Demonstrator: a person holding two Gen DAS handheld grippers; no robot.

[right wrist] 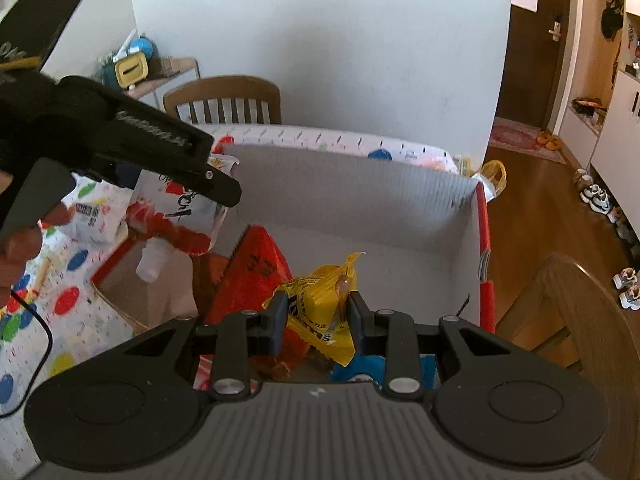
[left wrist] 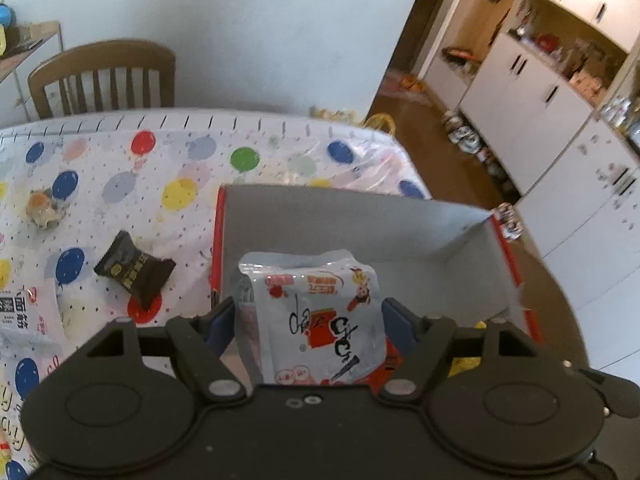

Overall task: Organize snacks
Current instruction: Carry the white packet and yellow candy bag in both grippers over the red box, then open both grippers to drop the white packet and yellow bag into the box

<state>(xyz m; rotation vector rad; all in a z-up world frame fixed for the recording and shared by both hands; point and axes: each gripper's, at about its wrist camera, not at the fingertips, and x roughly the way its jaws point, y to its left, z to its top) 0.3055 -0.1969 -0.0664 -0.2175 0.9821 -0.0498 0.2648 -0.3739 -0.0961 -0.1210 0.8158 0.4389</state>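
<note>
Nearest the left wrist camera, the left gripper (left wrist: 308, 312) pinches a white snack pouch (left wrist: 312, 312) with red print between its jaws, the pads pressed on both side edges. The pouch hangs over the near left corner of the cardboard box (left wrist: 360, 220), whose grey inner walls rise behind it. In the right wrist view, the right gripper (right wrist: 318, 320) holds a yellow candy packet (right wrist: 320, 300) inside the box, its jaws narrowly set and gripping the wrapper.

The box has red outer edges; its far wall stands high, and the back and right part of the floor is bare, leaving open room there. The near left part is crowded: a red packet (right wrist: 252, 272) leans against the yellow one, a blue packet (right wrist: 360, 372) lies under the right gripper, and a small white bottle (right wrist: 150, 260) sits by the box's left flap. The box's right wall runs close to the counter (left wrist: 180, 152) edge, with wood floor beyond.

On the balloon-print counter left of the box lie a black wrapped snack (left wrist: 134, 270), a small clear-wrapped sweet (left wrist: 46, 210) farther off, and a white packet (left wrist: 24, 312) cut off by the picture's edge. A wooden chair (left wrist: 104, 78) stands at the far side.

The gripper bodies hide the near wall of the box and the lower ends of both held packets. A person's fingers (right wrist: 24, 240) show on the left gripper's handle.
</note>
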